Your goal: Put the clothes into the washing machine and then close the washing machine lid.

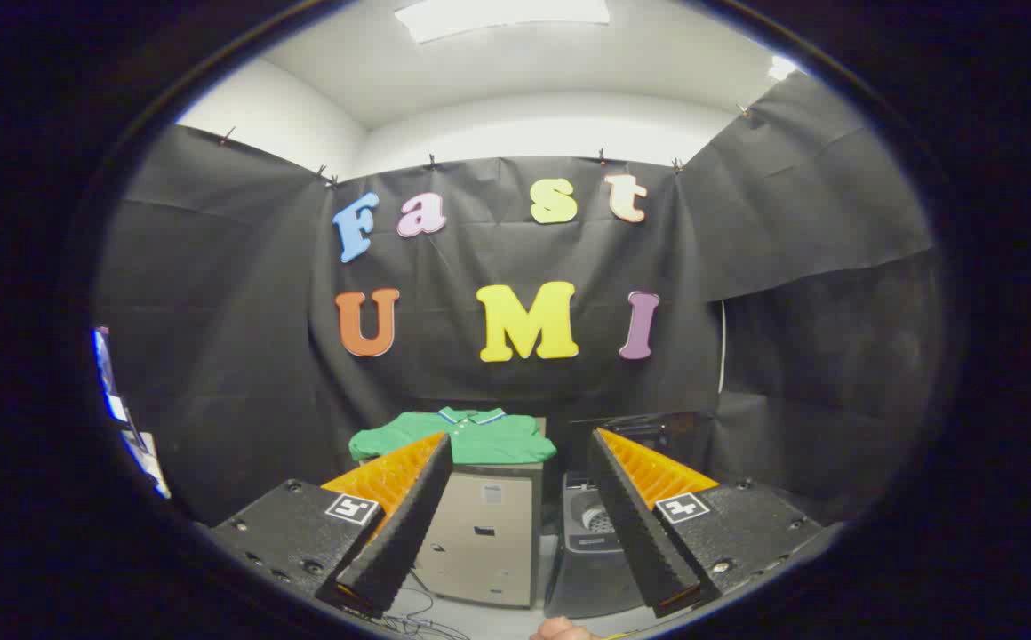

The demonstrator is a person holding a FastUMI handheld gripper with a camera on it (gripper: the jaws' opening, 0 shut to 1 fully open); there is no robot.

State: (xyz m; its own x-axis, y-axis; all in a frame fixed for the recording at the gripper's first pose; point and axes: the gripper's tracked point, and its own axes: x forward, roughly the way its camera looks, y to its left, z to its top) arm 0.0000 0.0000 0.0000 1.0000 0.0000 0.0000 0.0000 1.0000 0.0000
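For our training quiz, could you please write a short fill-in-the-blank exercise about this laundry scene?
1. The green shirt lies on top of a beige ____.
2. The washing machine stands beside the cabinet with its lid ____.
3. The claw is ____, holding nothing.
4. The shirt lies ____ the fingers.

Missing words: cabinet; open; open; beyond

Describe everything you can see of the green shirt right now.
The green shirt is a polo with a collar trimmed in a pale and dark stripe. It looks like soft knit fabric, lying spread flat, collar toward the booth wall, on top of a beige cabinet. It sits left of the washing machine, whose lid is up. The gripper is open, its fingers apart and well short of the shirt; nothing else touches it.
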